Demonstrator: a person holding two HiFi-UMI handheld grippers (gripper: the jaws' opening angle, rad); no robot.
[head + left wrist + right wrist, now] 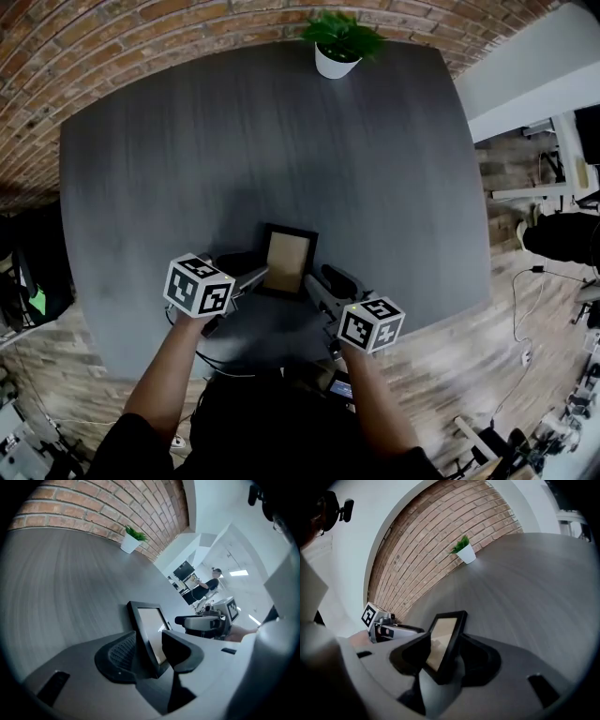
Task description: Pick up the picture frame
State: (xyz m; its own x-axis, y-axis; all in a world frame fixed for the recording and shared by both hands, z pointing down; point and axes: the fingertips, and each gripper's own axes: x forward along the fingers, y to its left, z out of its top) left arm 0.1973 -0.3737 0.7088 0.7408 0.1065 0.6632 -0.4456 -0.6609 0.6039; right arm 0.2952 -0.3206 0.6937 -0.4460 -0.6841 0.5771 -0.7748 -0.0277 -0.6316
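Grey table (141, 187) | black frame (287, 261) standing near front edge | left gripper (149, 653), right gripper (443, 658): jaws apart, each straddling one side edge of frame, unclamped | plant (339, 42) at far edge, well apart

Head looks down; both gripper views share frame (149, 632).

There's the picture frame (287, 262): slim black border, plain tan insert, portrait format. It's standing on the dark grey tabletop (150, 187), leaning back slightly, close to the near edge and roughly midway along it, with its face towards that edge.
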